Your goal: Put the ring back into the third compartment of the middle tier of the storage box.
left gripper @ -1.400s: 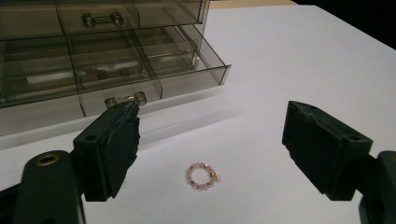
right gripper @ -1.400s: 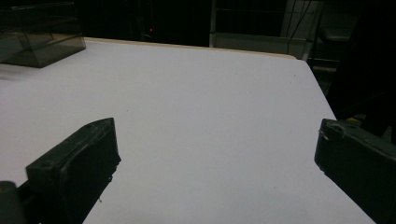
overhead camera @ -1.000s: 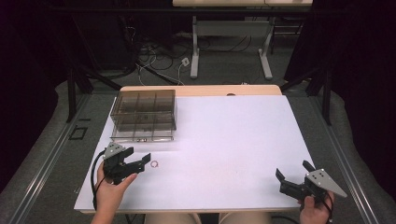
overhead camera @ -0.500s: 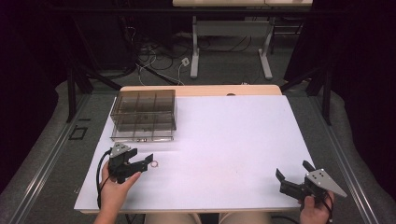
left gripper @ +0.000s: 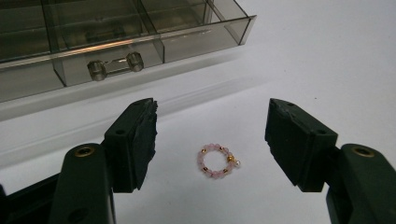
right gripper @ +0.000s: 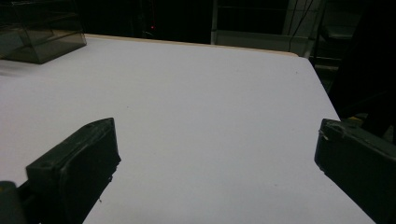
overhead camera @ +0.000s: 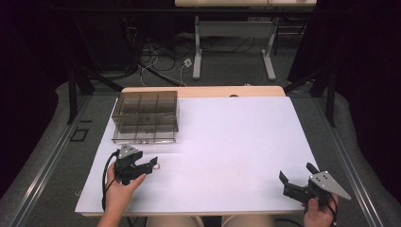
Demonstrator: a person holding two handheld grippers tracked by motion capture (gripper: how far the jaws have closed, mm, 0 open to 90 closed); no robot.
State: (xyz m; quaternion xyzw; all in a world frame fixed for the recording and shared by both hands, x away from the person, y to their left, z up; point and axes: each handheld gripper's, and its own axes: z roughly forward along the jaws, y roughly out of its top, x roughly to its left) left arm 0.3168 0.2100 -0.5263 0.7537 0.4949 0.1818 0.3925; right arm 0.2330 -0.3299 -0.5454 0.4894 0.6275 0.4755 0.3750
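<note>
The small pink-and-gold beaded ring (left gripper: pixel 216 161) lies flat between the left tongs (left gripper: pixel 210 140), whose closing jaws stand clear; right tongs (right gripper: pixel 215 158) gape wide, far off.

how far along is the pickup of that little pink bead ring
Done: the left gripper brackets the small pink beaded ring lying on the white table. In hand: its jaws have been closing, not yet touching. Left: grip and lift it. The right gripper rests open.

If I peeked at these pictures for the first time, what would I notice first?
Probably the tiny pink bead ring lying on the white table, right between the open jaws of the left gripper, which have just been closing. Behind it sits a smoky clear compartment box.
</note>
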